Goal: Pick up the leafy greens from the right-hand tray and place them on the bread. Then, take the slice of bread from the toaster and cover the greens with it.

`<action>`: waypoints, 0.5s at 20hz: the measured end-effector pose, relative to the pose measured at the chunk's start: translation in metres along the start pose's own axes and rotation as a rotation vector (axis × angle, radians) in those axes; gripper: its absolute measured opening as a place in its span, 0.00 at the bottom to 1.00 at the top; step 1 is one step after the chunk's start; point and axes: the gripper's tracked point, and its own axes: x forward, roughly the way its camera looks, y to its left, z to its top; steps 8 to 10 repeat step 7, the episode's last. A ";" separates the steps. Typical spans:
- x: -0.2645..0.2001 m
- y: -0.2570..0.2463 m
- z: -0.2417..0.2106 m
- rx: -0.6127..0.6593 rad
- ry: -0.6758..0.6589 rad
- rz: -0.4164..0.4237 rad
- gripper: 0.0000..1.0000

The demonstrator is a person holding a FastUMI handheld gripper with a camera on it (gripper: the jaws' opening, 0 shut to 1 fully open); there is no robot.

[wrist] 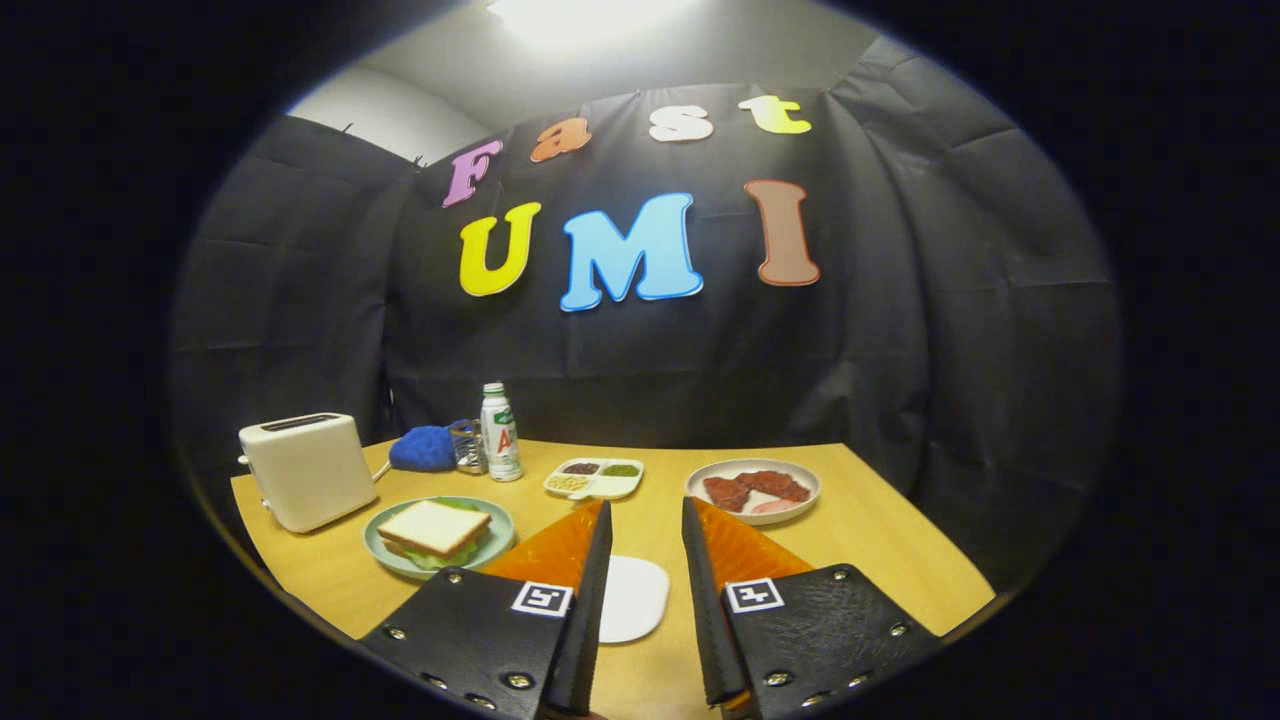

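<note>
The square white bread slice (434, 527) lies atop the green leaves (447, 556) on the round pale-green plate (497, 540), beside the cream toaster (303, 470). The gripper (646, 520) hovers nearby, jaws apart, empty, above a small white tray (633, 598).

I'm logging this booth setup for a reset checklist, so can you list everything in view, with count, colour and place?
table: 1, light wood, under everything
toaster: 1, cream, far left of the table
green plate: 1, pale green, beside the toaster, left of the fingers
sandwich: 1, white bread slice over leafy greens, on the green plate
blue cloth: 1, blue, behind the plate
bottle: 1, white with green cap, right of the cloth
divided tray: 1, white, beyond the fingers
meat plate: 1, white, red slices on it, right side
white tray: 1, white, between the fingers
gripper: 1, fingers apart, holding nothing
</note>
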 end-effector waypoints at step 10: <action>-0.008 -0.159 0.005 0.048 -0.064 -0.103 0.41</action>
